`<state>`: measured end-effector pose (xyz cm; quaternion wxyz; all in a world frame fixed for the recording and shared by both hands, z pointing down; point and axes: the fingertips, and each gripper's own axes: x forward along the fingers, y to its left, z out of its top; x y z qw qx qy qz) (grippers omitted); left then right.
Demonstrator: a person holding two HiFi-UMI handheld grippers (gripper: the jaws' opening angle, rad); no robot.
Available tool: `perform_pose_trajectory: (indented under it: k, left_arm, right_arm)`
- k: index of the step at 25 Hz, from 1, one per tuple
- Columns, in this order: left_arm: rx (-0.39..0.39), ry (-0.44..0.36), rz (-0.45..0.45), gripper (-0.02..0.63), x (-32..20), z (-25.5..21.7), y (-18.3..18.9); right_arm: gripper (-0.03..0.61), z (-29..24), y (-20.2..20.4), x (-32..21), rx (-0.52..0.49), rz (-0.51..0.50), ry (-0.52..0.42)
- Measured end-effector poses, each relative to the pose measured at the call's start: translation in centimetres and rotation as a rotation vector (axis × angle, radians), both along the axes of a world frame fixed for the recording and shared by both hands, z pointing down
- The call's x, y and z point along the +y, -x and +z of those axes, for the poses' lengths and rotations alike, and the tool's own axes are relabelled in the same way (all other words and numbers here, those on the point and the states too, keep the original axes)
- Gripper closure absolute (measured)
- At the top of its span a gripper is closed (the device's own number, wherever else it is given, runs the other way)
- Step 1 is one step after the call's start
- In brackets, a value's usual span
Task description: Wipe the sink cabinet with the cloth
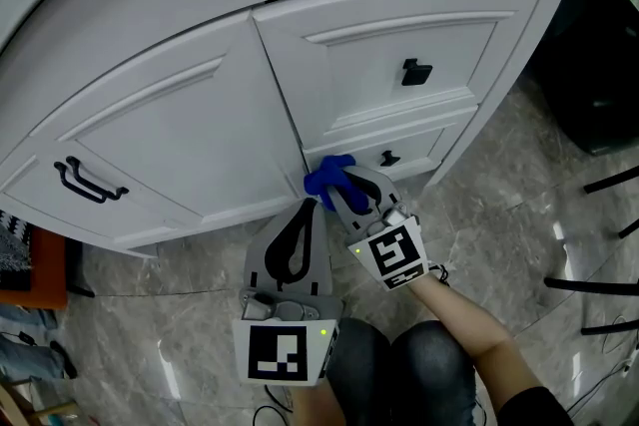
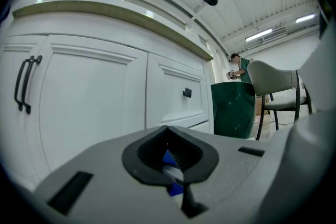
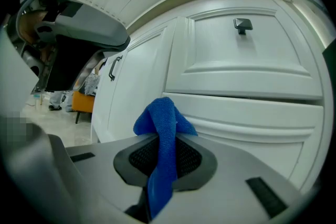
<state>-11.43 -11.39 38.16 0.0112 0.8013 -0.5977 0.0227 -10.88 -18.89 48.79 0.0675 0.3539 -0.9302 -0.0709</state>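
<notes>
At the lower drawer [image 1: 424,143] of the sink cabinet [image 1: 180,115], your right claw [image 1: 341,193] pinches the cloth [image 1: 326,177], which bunches ahead toward the panel; your left claw [image 1: 297,226], closed empty, sits farther back.

Illumination is even and bright. Ceiling strip lights [image 2: 265,35] appear in the left gripper view. The floor [image 1: 519,244] shows glare. All views show edge distortion and dark vignetted corners.

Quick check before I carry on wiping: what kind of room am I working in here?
Probably a mock-up in a large hall, not a home bathroom: a white sink cabinet on marble-look floor tiles, but the left gripper view shows a high ceiling with strip lights and a green bin.
</notes>
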Motion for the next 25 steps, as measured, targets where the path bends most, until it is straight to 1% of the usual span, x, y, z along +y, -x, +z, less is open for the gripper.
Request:
perform_pose_trajectory:
  k: [2,5,9,12,18,22,25]
  left_arm:
    - [0.034,-0.003,-0.016,0.609,0.0,-0.3,0.0]
    - [0.039,-0.001,-0.022,0.609,0.0,-0.3,0.1]
    - [0.015,-0.002,-0.005,0.609,0.0,-0.2,-0.1]
    - [0.033,-0.005,-0.005,0.609,0.0,-0.4,-0.4]
    - [0.033,-0.003,-0.015,0.609,0.0,-0.3,0.0]
    - [0.031,0.000,-0.011,0.609,0.0,-0.2,0.0]
    - [0.037,0.005,-0.016,0.609,0.0,-0.1,0.1]
  right_arm:
    - [0.520,0.2,-1.3,-0.8,-0.005,0.048,0.007]
    - [0.520,0.3,-3.4,-1.9,-0.029,0.110,0.035]
    - [0.521,0.2,-4.4,-2.3,-0.028,0.136,0.038]
    - [0.520,0.2,-5.3,-2.6,-0.035,0.162,0.049]
    - [0.520,0.1,-7.1,-3.2,-0.063,0.208,0.070]
    - [0.520,0.0,-8.5,-3.6,-0.097,0.240,0.092]
    - [0.520,-0.1,-9.4,-3.8,-0.145,0.245,0.112]
